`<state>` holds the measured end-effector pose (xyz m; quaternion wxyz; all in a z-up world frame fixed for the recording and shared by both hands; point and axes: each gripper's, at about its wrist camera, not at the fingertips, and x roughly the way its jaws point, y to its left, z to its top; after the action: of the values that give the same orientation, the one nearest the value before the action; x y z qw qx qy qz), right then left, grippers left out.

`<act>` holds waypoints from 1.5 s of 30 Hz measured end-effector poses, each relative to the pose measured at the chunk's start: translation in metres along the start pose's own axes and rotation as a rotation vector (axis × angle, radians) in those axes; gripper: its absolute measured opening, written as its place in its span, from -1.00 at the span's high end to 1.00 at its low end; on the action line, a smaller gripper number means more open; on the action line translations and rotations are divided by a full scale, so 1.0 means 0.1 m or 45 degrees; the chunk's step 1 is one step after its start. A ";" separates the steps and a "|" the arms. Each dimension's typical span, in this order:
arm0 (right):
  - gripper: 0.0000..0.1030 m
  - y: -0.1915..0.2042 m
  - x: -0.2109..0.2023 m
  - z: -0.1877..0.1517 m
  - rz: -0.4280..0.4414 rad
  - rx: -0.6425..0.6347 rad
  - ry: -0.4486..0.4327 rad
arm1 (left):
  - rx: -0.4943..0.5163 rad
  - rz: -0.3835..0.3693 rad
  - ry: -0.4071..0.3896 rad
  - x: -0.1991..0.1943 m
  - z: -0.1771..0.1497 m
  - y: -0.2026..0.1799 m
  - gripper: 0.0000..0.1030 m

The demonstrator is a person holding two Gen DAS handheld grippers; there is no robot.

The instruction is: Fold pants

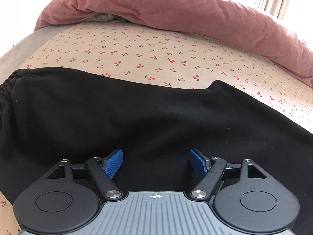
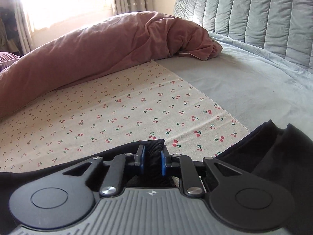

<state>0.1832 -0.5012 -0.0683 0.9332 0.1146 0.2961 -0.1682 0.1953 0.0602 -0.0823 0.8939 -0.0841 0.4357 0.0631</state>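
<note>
Black pants (image 1: 121,113) lie flat across the cherry-print cloth (image 1: 137,52) in the left wrist view, with the gathered elastic waistband (image 1: 7,86) at the far left. My left gripper (image 1: 156,161) is open just above the pants, its blue pads apart and empty. In the right wrist view my right gripper (image 2: 152,162) is shut on a bunched fold of the black pants (image 2: 281,152), held over the cherry-print cloth (image 2: 117,117). More black fabric hangs at the lower right.
A pink duvet (image 1: 176,9) is heaped along the far side of the bed and shows in the right wrist view (image 2: 88,54) too. A grey sheet (image 2: 244,82) and quilted grey headboard (image 2: 254,11) lie to the right. A bright curtained window (image 2: 68,2) is behind.
</note>
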 end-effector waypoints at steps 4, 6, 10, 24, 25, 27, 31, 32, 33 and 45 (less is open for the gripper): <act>0.69 0.11 0.16 -0.17 -0.085 -0.140 0.031 | -0.025 -0.042 0.001 -0.02 0.01 0.06 -0.50; 0.59 0.11 0.05 -0.05 -0.125 -0.091 0.102 | -0.090 -0.104 0.008 -0.06 0.05 0.18 -0.50; 0.50 0.25 -0.27 0.07 -0.100 -0.124 0.027 | -0.204 -0.152 -0.068 -0.24 0.17 0.46 -0.50; 0.18 0.90 -0.43 -0.63 0.226 -0.560 0.306 | -0.671 -0.222 -0.044 -0.35 0.20 1.78 -0.49; 0.16 0.85 -0.43 -0.61 0.233 -0.513 0.322 | -0.670 -0.187 -0.002 -0.35 0.17 1.78 -0.43; 0.16 0.80 -0.43 -0.61 0.229 -0.465 0.329 | -0.682 -0.228 0.021 -0.35 0.11 1.84 -0.34; 0.15 0.90 -0.46 -0.66 0.166 -0.513 0.312 | -0.835 -0.320 -0.033 -0.52 0.03 2.12 -0.17; 0.15 0.90 -0.45 -0.65 0.161 -0.511 0.315 | -0.827 -0.330 -0.063 -0.58 0.03 2.16 -0.17; 0.13 0.90 -0.45 -0.64 0.159 -0.499 0.319 | -0.802 -0.339 -0.089 -0.65 0.03 2.21 -0.18; -0.12 1.04 -0.45 -0.70 0.040 -0.544 0.288 | -0.818 -0.349 -0.178 -0.84 -0.04 2.43 -0.39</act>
<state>0.1521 -0.3724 -0.0856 0.8996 -0.0628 0.4259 -0.0732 0.0952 0.2937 -0.0413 0.8496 -0.4142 0.3161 0.0819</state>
